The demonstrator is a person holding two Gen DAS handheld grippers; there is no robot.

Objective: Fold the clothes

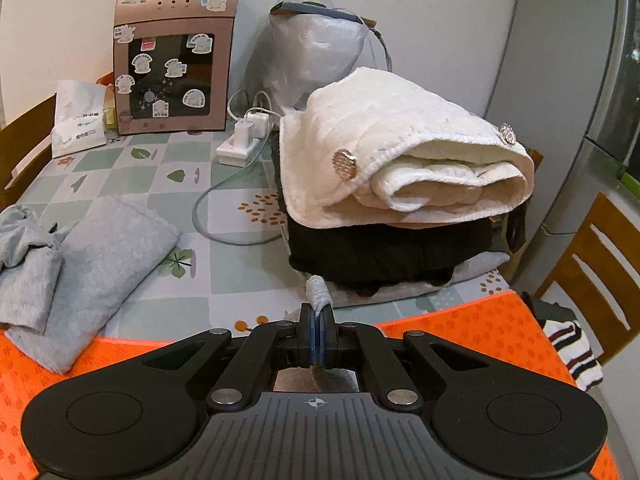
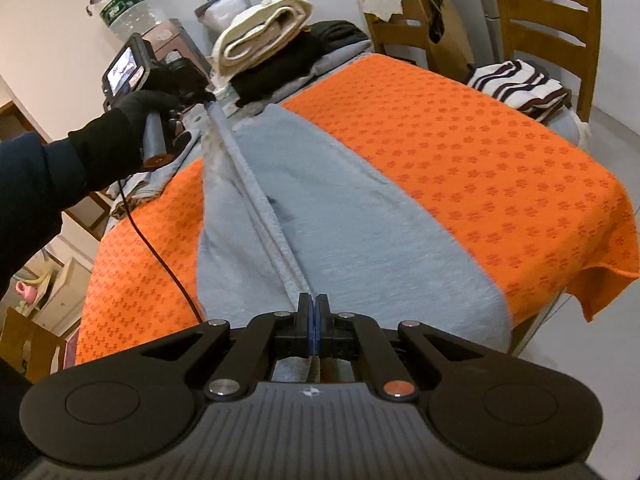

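Left wrist view, from the left: crumpled grey garment [image 1: 28,240] and a folded grey cloth [image 1: 108,256] lie well left of the left tongs [image 1: 318,320], on the checked bench cover [image 1: 224,280]. Further back left, a white paper bag [image 1: 78,120] beside a pink water dispenser [image 1: 174,60] with stickers. Ahead of the tongs, a white power strip [image 1: 240,146] with a charger plugged in. Left tongs clenched on a bunched grey edge of the grey garment being folded [image 1: 318,294], which sticks up just past the tips. Ahead and right, a stack of folded clothes [image 1: 400,208]: cream quilted piece with shiny buttons on top, black under it, grey at the bottom. Grey plastic bag [image 1: 320,52] behind the stack. Far right, a striped garment [image 1: 576,348] on a wooden chair [image 1: 588,256].

Right wrist view, from the left: a gloved hand [image 2: 132,120] holds the other tool's handle, dark sleeve below it, black cable hanging down. Grey garment [image 2: 340,220] spread lengthwise on the orange cloth [image 2: 480,152] over the bench, its doubled edge stretched taut in a ridge from the left tongs down to the right tongs [image 2: 314,316]. Right tongs clenched on that edge at the near end. Stack of folded clothes far ahead, striped garment far right on the chair.
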